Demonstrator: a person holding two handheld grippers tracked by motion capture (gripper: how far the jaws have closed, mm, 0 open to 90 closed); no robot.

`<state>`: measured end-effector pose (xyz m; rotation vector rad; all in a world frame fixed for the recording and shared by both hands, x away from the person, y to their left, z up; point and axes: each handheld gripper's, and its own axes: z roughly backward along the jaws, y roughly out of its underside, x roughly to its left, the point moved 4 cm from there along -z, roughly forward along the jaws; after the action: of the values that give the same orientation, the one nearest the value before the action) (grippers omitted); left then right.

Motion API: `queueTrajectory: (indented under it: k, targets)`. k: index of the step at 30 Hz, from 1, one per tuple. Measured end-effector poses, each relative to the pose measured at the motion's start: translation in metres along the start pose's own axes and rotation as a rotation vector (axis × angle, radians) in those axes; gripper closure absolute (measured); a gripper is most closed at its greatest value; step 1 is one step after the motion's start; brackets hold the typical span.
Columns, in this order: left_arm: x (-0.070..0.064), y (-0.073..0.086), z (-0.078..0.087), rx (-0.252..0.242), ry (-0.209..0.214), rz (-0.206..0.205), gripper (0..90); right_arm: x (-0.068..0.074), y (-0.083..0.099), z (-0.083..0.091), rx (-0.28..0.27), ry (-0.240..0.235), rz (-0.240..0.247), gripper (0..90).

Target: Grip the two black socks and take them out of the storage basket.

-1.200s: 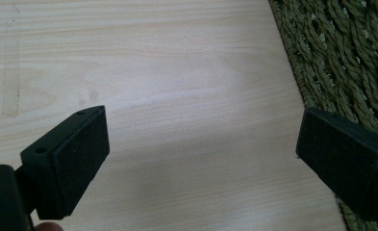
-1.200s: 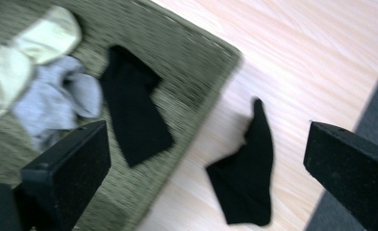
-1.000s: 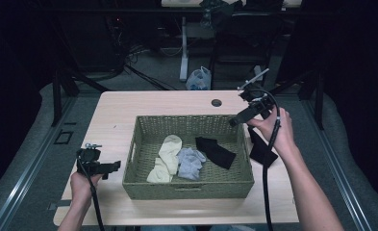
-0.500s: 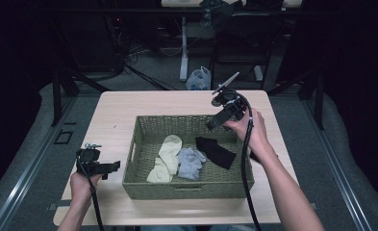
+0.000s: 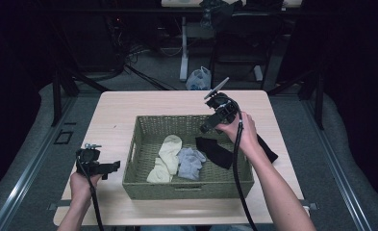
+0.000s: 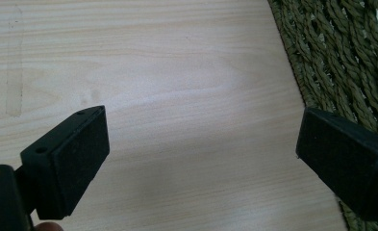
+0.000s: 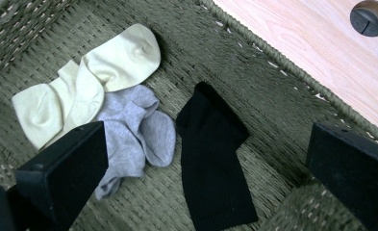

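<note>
The woven basket [image 5: 143, 144] holds a cream sock [image 7: 81, 86], a grey sock [image 7: 133, 130] and a black sock [image 7: 213, 163]; the right gripper [image 5: 207, 128] hovers above it and the left gripper [image 5: 114, 166] beside it, both with jaws apart.

The pale wooden table [image 5: 129, 108] is being lit brightly from above, while the room around it is being left very dark. Soft shadows are being cast inside the green woven basket [image 5: 145, 127]. In both gripper views the near black jaws are being shown a little blurry, and the wood is being washed out by glare.
</note>
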<state>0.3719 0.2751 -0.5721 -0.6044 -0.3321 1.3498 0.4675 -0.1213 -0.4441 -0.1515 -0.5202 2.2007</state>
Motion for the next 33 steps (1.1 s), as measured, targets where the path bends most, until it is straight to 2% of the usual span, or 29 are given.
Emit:
queueTrajectory:
  k: [2, 4, 5, 9, 15, 18, 23, 24, 26, 27, 31, 32, 33]
  targets:
    - [0.0, 0.0, -0.001, 0.001, 0.001, -0.001, 4.4, -0.001, 0.0, -0.004, 0.006, -0.001, -0.006, 5.3]
    - [0.001, 0.0, -0.001, 0.002, 0.0, 0.001, 4.5, -0.001, 0.0, -0.011, 0.005, 0.0, -0.01, 5.6]
    - [0.001, 0.0, -0.001, 0.006, 0.001, 0.001, 4.5, -0.002, 0.0, -0.014, 0.019, 0.007, -0.001, 6.5]
    - [0.0, 0.0, 0.0, -0.002, 0.002, -0.003, 4.5, -0.002, 0.001, -0.027, 0.029, 0.009, -0.023, 11.9]
    - [0.0, 0.0, -0.001, 0.007, 0.004, -0.003, 4.5, -0.002, 0.002, -0.046, 0.07, 0.01, -0.023, 16.3]
    - [0.001, 0.0, -0.001, 0.0, -0.001, 0.0, 4.4, -0.002, 0.002, -0.055, 0.08, 0.013, -0.029, 21.7]
    - [0.001, 0.0, 0.0, -0.001, 0.001, 0.001, 4.5, -0.002, 0.006, -0.07, 0.134, 0.022, -0.029, 31.1]
    - [0.001, 0.0, 0.0, -0.002, 0.0, 0.0, 4.4, -0.002, 0.006, -0.073, 0.145, 0.01, -0.026, 32.5]
    - [0.001, 0.0, 0.0, -0.002, 0.0, 0.0, 4.4, -0.001, 0.007, -0.08, 0.146, 0.017, -0.036, 36.3]
    - [0.001, 0.0, 0.0, -0.002, 0.002, 0.001, 4.5, -0.002, 0.007, -0.082, 0.17, 0.017, -0.024, 37.4]
    - [0.0, 0.0, 0.0, -0.001, 0.003, -0.002, 4.4, -0.001, 0.008, -0.092, 0.206, 0.019, -0.014, 41.8]
    - [0.0, 0.0, 0.0, 0.0, 0.003, -0.003, 4.4, 0.0, 0.008, -0.096, 0.191, 0.02, -0.028, 42.6]
    - [0.0, 0.0, -0.001, 0.0, 0.005, -0.003, 4.5, -0.001, 0.009, -0.098, 0.21, 0.028, -0.02, 43.3]
